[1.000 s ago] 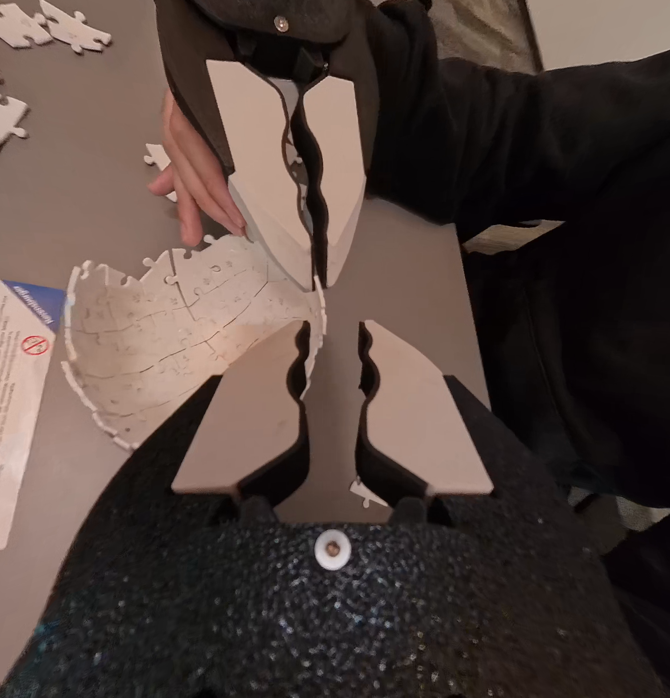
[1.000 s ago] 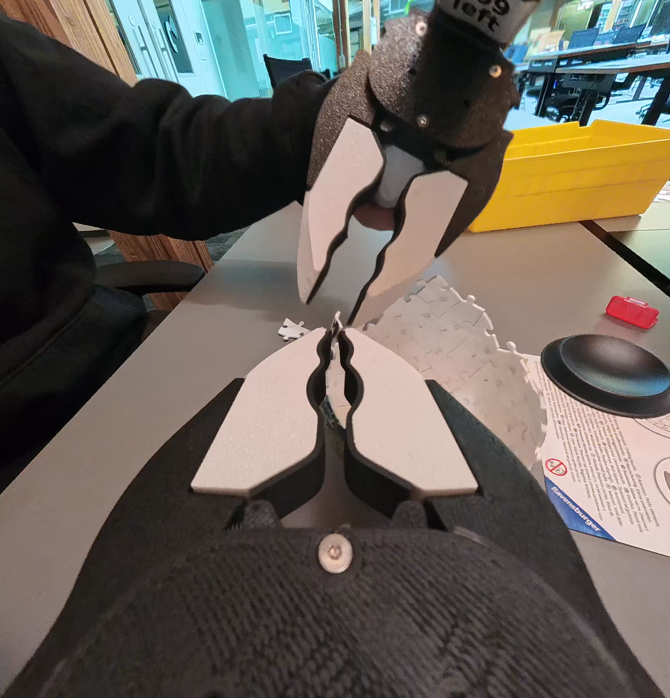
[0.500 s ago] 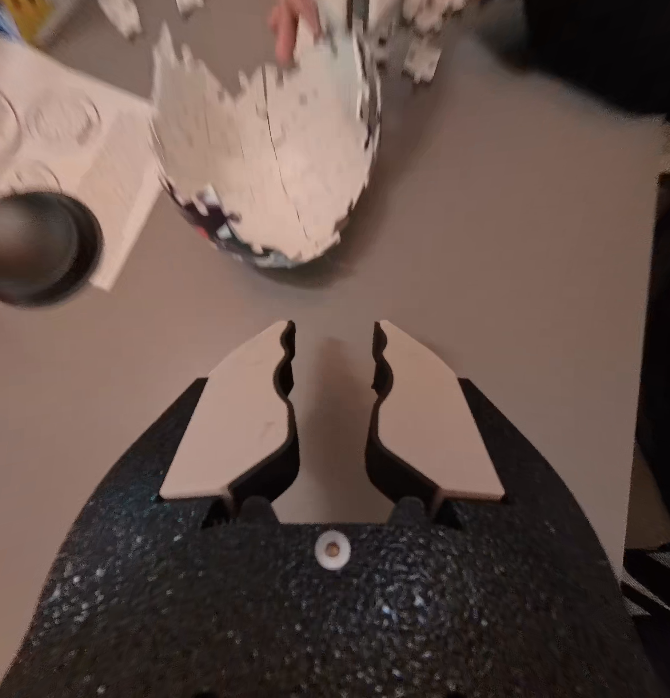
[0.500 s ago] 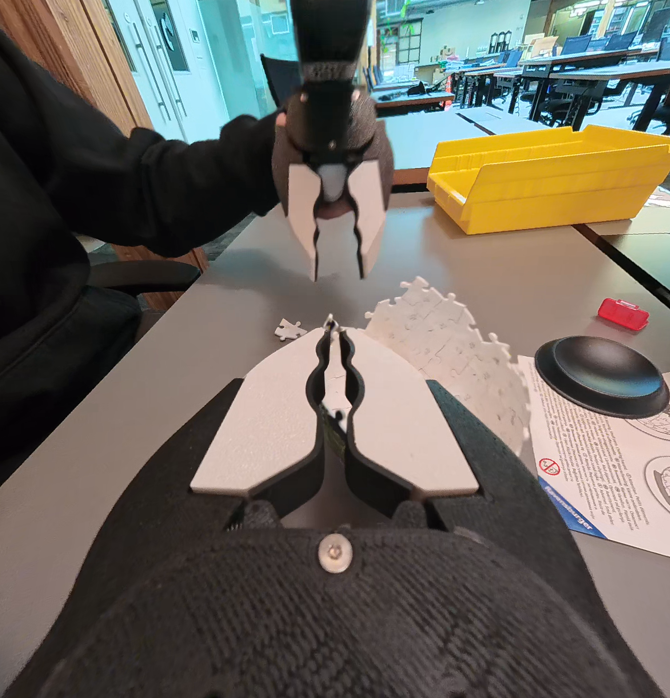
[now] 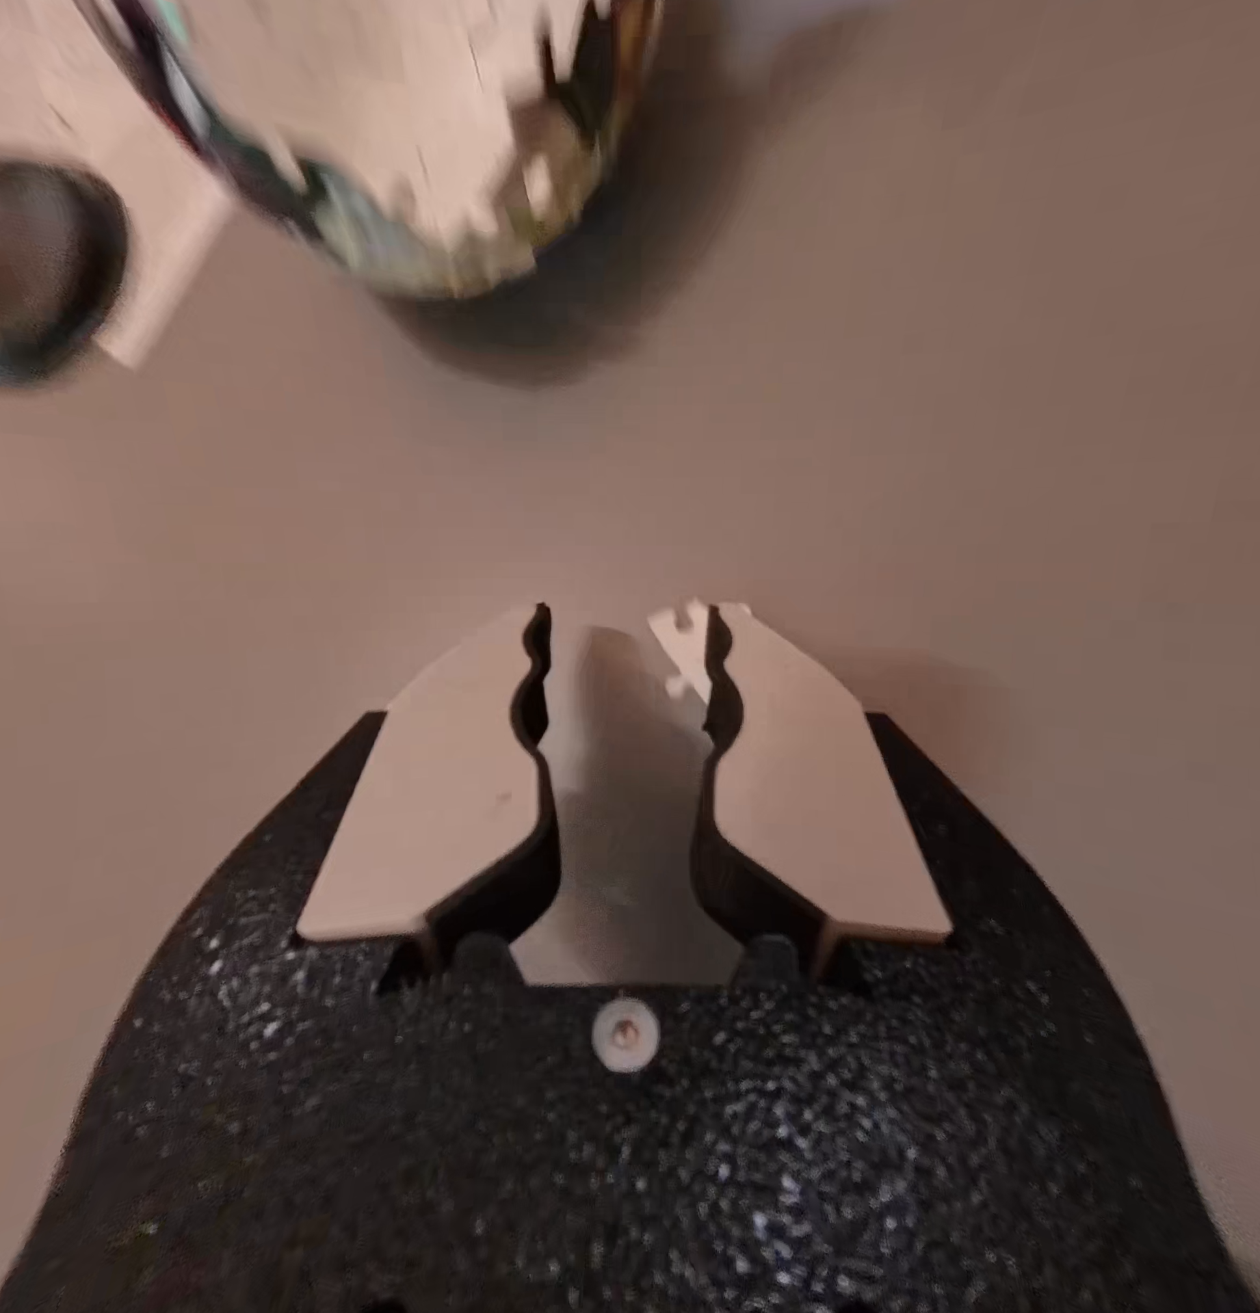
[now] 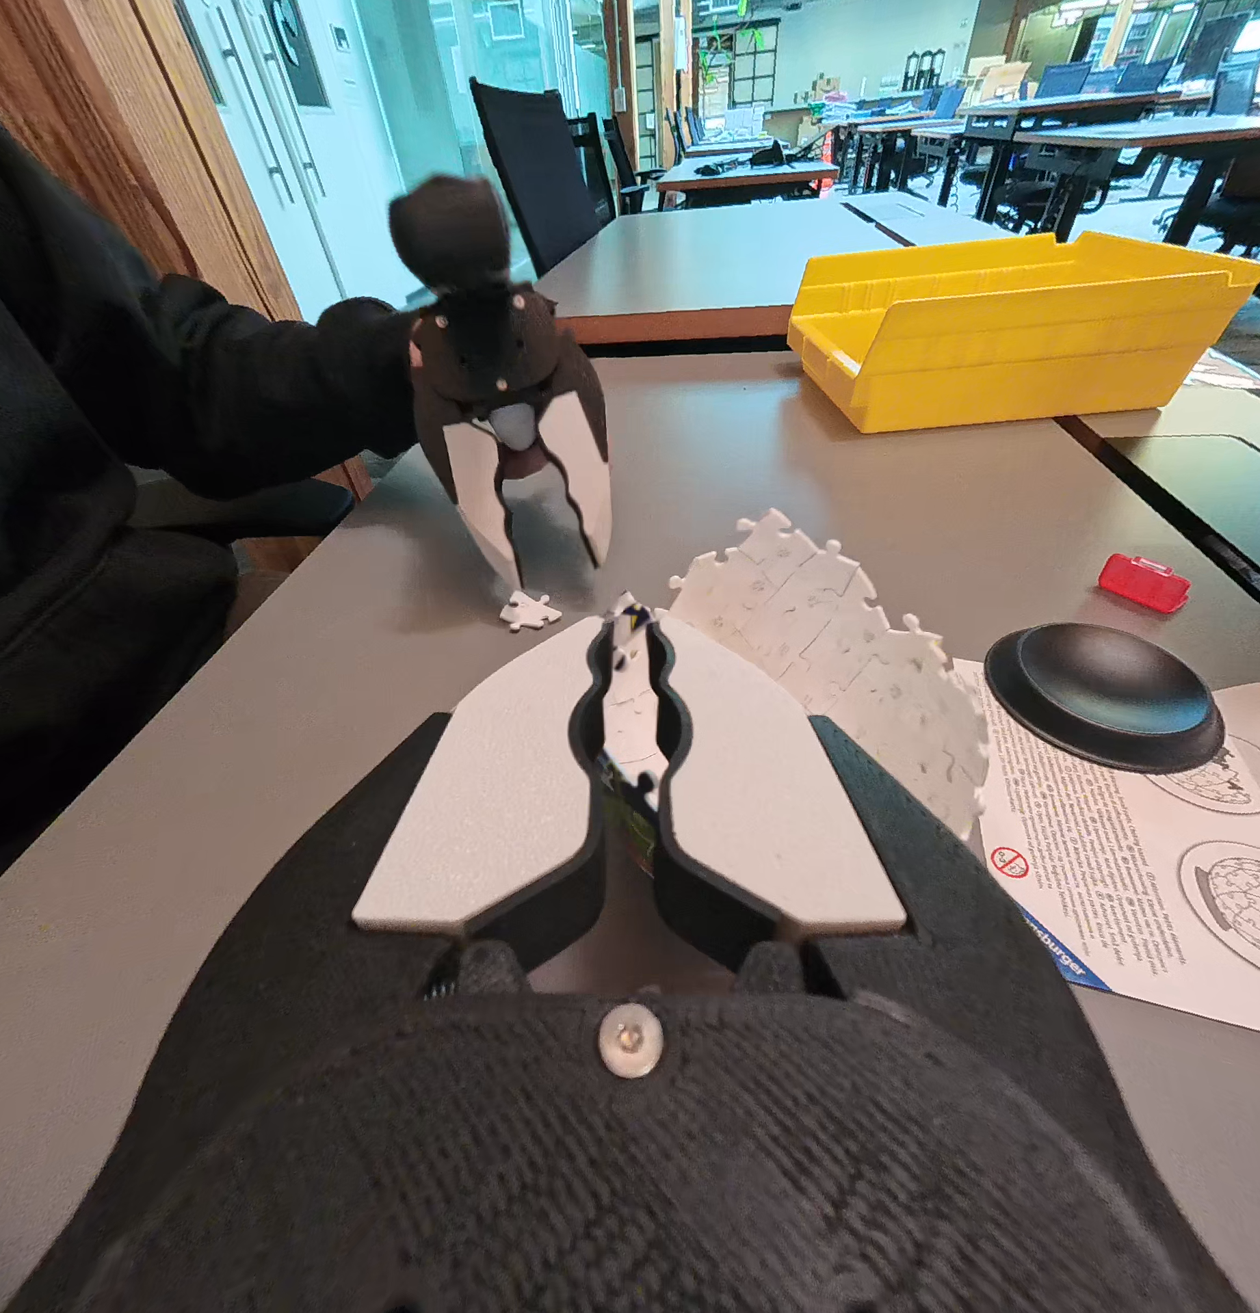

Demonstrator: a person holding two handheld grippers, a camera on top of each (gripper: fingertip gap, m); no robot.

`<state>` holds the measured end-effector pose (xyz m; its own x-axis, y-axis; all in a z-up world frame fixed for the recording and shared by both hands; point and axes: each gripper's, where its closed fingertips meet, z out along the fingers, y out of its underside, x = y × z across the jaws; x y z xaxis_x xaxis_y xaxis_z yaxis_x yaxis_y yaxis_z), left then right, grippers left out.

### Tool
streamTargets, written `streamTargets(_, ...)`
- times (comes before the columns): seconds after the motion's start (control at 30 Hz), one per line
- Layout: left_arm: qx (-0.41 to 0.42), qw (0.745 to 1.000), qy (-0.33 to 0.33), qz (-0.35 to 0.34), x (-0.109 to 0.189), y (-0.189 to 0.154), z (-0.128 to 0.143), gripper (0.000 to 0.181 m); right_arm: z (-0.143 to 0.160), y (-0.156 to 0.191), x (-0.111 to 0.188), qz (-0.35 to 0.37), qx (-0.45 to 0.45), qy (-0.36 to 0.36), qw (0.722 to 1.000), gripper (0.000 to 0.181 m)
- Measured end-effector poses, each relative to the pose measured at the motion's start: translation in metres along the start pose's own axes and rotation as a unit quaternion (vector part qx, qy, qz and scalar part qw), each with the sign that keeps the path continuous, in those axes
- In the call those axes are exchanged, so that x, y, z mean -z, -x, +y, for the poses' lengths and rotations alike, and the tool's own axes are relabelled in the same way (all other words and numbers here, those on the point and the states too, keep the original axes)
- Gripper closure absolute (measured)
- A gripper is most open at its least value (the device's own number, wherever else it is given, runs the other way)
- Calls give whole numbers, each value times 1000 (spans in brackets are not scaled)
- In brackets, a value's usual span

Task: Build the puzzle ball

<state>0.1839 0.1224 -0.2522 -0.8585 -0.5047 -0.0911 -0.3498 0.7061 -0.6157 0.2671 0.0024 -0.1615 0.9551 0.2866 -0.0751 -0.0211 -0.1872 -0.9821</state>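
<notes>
While the right claw stays clenched on the half-built ball, the spread left claw has dropped over a loose piece.

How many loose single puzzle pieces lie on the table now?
1: a white puzzle piece lies on the grey table, just below the open left gripper. More may be hidden behind the half-built puzzle ball.

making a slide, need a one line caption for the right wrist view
Right gripper shut on the half-built puzzle ball while the open left gripper hovers over a loose piece.
</notes>
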Motion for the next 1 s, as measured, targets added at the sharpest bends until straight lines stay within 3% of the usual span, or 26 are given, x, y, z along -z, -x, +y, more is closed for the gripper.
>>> streamTargets(0.03, -14, 999, -27, -19, 2, 4, -14, 143, 1, -1, 0, 1, 0, 1, 1000, 171)
streamTargets(0.17, -92, 991, -77, -63, 3, 15, -57, 147, 5, 0, -3, -4, 1, 4, 1000, 171)
streamTargets(0.43, -257, 962, -61, -77, -26, 24, -80, 151, 20, -1, -6, -11, 1, 26, 1000, 169)
streamTargets(0.63, -295, 955, -23, -33, -40, 33, -78, 156, 22, -4, -4, -7, 2, 18, 1000, 170)
streamTargets(1.0, -361, 932, -15, 9, -52, 44, -77, 167, 23, -13, 0, 1, -6, 2, 1000, 173)
